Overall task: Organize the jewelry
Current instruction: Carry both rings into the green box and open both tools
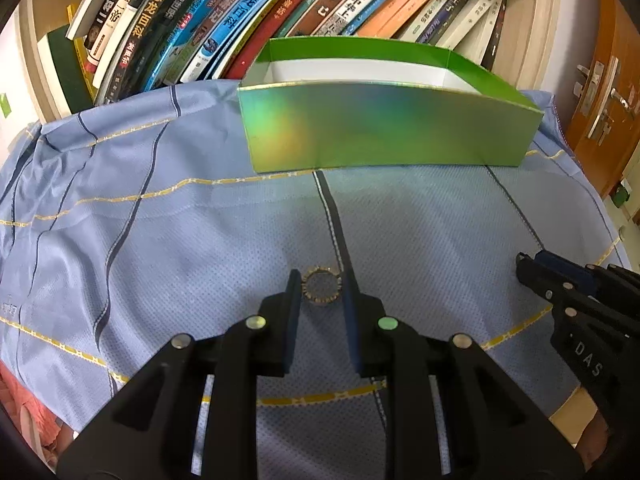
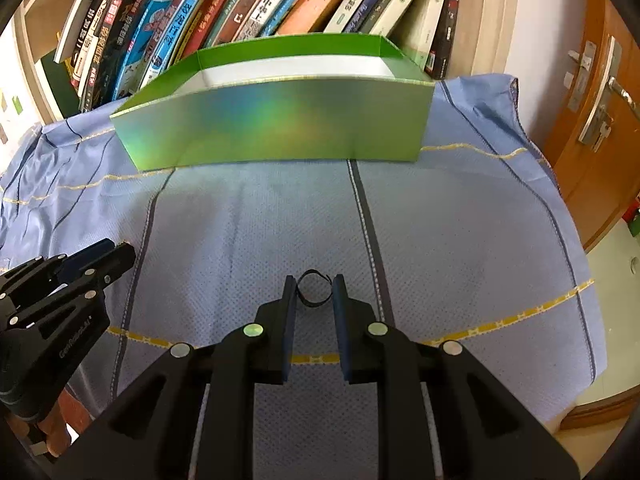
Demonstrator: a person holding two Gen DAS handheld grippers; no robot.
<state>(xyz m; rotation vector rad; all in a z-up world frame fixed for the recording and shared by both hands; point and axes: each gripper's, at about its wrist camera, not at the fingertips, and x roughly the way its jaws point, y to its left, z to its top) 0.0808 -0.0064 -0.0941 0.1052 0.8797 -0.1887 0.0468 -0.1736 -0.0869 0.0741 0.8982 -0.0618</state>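
Left wrist view: left gripper [image 1: 322, 284] fingers flank a gold ring [image 1: 321, 289]; right gripper [image 2: 315, 290] brackets a black ring [image 2: 313, 289] (both narrowly parted), green box [image 1: 384, 128] at upper centre before books [image 1: 224, 20].

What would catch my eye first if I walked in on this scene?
Probably the shiny green box, open-topped, at the back of the blue cloth before a row of books. Nearer, each tool brackets a ring: the left tool a gold studded ring, the right tool a thin black ring.
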